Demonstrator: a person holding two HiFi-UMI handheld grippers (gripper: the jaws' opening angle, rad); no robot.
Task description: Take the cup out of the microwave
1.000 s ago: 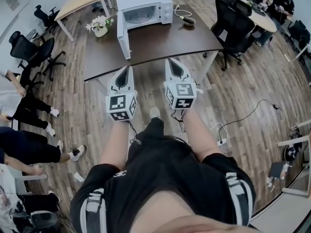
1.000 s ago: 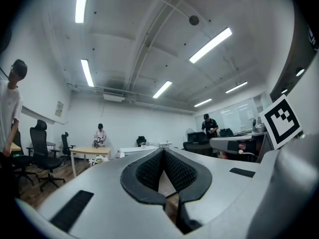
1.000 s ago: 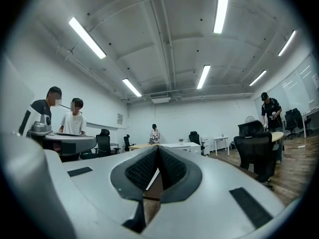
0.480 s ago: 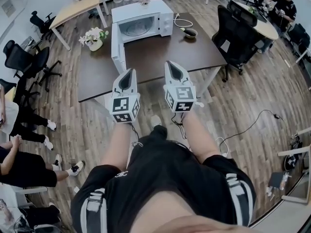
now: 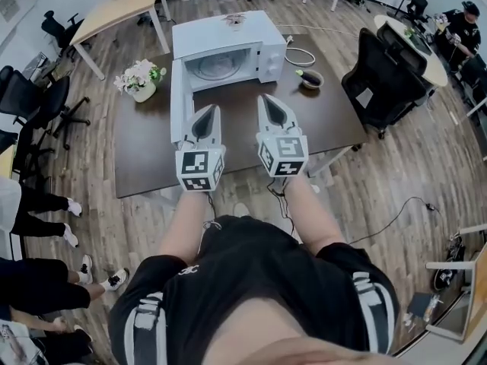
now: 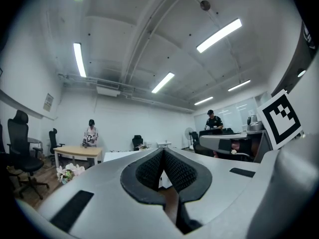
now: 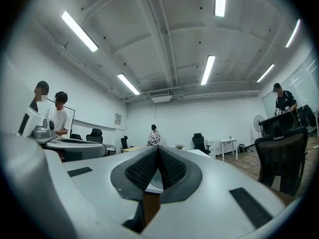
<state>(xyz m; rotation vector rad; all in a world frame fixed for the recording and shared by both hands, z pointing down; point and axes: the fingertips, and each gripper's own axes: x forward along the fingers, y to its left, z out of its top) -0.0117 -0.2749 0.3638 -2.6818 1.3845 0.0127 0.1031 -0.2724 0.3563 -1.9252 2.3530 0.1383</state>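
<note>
Standing at the near edge of a dark table (image 5: 144,158), a person holds both tools side by side, pointing level toward 12 o'clock.

Left gripper (image 5: 212,110): jaws pressed together at the tips, nothing between them, as its own view confirms (image 6: 163,151). Right gripper (image 5: 264,99): same, jaws closed tip to tip and empty (image 7: 158,149). The two sit near each other but apart, over the table's near half.

White microwave (image 5: 221,29) stands at 12 o'clock from the grippers, at the table's far side. Its door (image 5: 177,105) is swung open toward 10 o'clock, just beside the left gripper's tip. The cavity faces the person and a round glass plate (image 5: 219,65) shows inside. Cup: cannot tell where it is, the cavity is too small and dim to make one out.

Flower pot (image 5: 139,84) sits on the table at 10 o'clock, left of the door. A dark bowl (image 5: 310,78) is at 1 o'clock, right of the microwave, with a white cable (image 5: 298,53) coiled behind it. Black office chair (image 5: 384,74) at 2 o'clock, off the table's right edge. Light wooden desk (image 5: 122,10) at 11 o'clock, well apart. Seated people's legs (image 5: 46,204) at 8 o'clock.
</note>
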